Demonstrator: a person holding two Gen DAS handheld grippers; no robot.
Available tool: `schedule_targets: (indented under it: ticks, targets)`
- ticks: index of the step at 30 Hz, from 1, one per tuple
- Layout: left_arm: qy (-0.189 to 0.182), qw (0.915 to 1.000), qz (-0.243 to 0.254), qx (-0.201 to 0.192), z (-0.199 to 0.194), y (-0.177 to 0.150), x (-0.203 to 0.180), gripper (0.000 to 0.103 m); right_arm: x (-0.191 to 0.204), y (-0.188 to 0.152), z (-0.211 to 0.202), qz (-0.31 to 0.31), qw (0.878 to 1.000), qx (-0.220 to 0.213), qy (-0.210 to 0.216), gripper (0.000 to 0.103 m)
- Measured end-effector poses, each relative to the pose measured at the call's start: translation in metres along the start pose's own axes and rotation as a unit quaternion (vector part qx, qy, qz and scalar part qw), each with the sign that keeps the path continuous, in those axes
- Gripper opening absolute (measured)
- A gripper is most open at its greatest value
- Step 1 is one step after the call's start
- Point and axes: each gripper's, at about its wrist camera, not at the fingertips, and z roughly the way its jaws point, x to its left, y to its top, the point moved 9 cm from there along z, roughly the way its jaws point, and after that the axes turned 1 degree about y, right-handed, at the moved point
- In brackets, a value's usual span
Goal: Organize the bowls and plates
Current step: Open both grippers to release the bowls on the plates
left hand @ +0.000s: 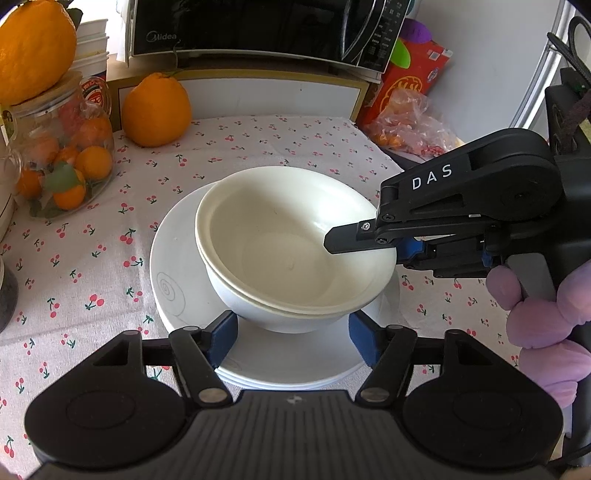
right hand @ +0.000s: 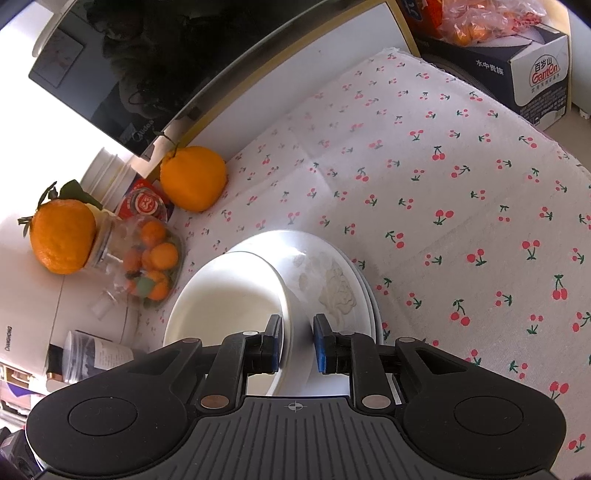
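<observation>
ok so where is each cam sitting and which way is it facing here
Left wrist: on the left gripper, angled down at the nested bowls on the plates; the right gripper and a gloved hand show.
Right wrist: on the right gripper, angled down from the bowls' other side, fingers astride the rim.
Shared: bowls, plates, orange, microwave.

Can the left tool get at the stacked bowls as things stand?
Probably yes: the left tool stands open either side of the bowls, nothing between; the right tool straddles only their rim at one side.
</observation>
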Motion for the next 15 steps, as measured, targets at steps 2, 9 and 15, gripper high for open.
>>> schedule_targets:
  ticks: [2,9,15]
  targets:
    - [-0.001,1.0,0.003,0.001,0.0,0.0,-0.001,0.067,0.0,0.0,0.0,0.001,1.0,0.001,0.002,0.02]
    - [0.006,0.9997,0.025,0.002,-0.002,0.0,-0.006,0.08,0.003,0.002,-0.003,-0.002,1.0,0.003,0.017,0.03]
    - [0.004,0.9996,0.026,-0.007,-0.009,0.003,-0.006,0.085,0.009,0.005,-0.012,-0.014,1.0,-0.009,0.026,0.053]
